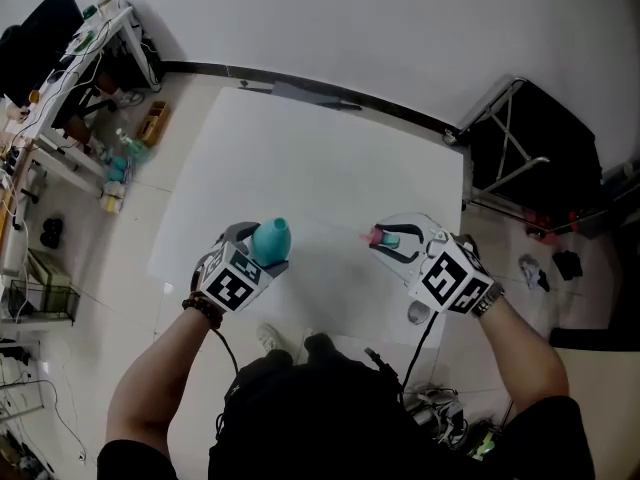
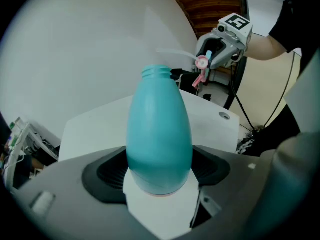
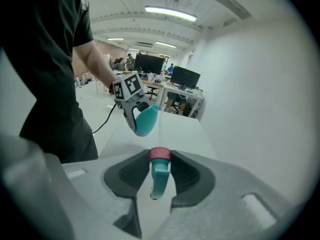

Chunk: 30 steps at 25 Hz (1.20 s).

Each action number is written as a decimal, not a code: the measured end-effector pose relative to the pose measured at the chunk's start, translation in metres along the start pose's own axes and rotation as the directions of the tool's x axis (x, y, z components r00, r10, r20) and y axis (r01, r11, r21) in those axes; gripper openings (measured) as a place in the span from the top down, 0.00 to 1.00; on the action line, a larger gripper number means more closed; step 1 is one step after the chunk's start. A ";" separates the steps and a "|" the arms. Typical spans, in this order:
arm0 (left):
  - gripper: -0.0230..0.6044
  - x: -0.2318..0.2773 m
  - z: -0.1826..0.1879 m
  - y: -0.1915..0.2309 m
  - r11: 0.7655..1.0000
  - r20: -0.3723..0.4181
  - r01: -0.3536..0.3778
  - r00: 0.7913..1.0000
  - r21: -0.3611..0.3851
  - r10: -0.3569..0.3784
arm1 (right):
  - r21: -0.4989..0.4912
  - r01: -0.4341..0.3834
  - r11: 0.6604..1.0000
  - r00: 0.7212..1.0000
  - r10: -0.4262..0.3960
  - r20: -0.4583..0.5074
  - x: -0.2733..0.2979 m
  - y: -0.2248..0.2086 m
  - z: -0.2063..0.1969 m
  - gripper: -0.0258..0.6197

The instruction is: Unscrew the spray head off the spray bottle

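head view, left gripper [image 1: 268, 253]: clamped on teal spray bottle [image 1: 272, 238], held over white table [image 1: 320, 158], near its front edge.
head view, right gripper [image 1: 388, 240]: clamped on spray head [image 1: 384, 236], pink end pointing toward the spray bottle.
head view, gap: spray head off and well apart from spray bottle; both in the air.
head view, surroundings: tiled floor [image 1: 130, 228] round the table, cluttered shelving far left.
left gripper view, jaws: wide, 2 pads pressed on opposite sides of spray bottle [image 2: 160, 134], low on its body.
left gripper view, neck: threaded, bare, open at top.
left gripper view, beyond: right gripper [image 2: 207, 64] w/ marker cube [image 2: 236, 22] upper right; spray head [image 2: 202, 64] in it, clear dip tube [image 2: 175, 54] sticking out to the left.
right gripper view, jaws: part closed, pinching spray head [image 3: 160, 171] right at its pink collar [image 3: 160, 154]; teal part hangs toward camera.
right gripper view, dip tube [image 3: 160, 129]: runs away from collar, over table [image 3: 185, 134].
right gripper view, beyond: left gripper [image 3: 141, 118] gripping spray bottle [image 3: 146, 120]; 2 monitors [image 3: 185, 76] on desks at back.
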<state>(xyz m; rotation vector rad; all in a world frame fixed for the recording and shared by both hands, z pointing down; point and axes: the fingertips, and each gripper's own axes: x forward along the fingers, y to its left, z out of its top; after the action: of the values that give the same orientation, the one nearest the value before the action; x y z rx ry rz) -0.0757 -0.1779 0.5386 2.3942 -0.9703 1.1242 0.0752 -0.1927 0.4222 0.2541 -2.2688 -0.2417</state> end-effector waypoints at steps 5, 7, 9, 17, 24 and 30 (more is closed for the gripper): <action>0.31 0.014 0.011 0.008 0.999 0.060 -0.027 0.998 -0.046 0.029 | 0.189 -0.007 0.982 0.999 -0.001 0.041 0.018 -0.008 -0.013 0.77; 0.31 0.020 0.015 0.010 0.998 0.074 -0.036 0.996 -0.060 0.040 | 0.257 -0.005 0.966 0.999 -0.008 0.048 0.022 -0.013 -0.021 0.78; 0.31 0.025 0.022 0.011 0.997 0.098 -0.041 0.994 -0.067 0.047 | 0.322 -0.006 0.947 0.998 -0.013 0.058 0.027 -0.017 -0.029 0.78; 0.31 0.048 0.029 0.018 0.991 0.149 -0.054 0.986 -0.123 0.072 | 0.555 -0.080 0.828 0.992 0.014 0.122 0.060 -0.020 -0.046 0.78; 0.31 0.067 0.034 0.019 0.989 0.165 -0.083 0.981 -0.125 0.103 | 0.725 -0.174 0.666 0.982 0.062 0.179 0.098 -0.016 -0.062 0.78; 0.31 0.084 0.033 0.017 0.986 0.167 -0.091 0.979 -0.139 0.113 | 0.788 -0.213 0.578 0.976 0.098 0.193 0.124 -0.012 -0.079 0.78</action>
<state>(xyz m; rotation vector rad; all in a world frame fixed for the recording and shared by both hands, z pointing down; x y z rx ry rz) -0.0312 -0.2453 0.5818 2.3902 -1.1976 0.8652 0.0566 -0.2440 0.5598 0.5103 -2.3648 0.9462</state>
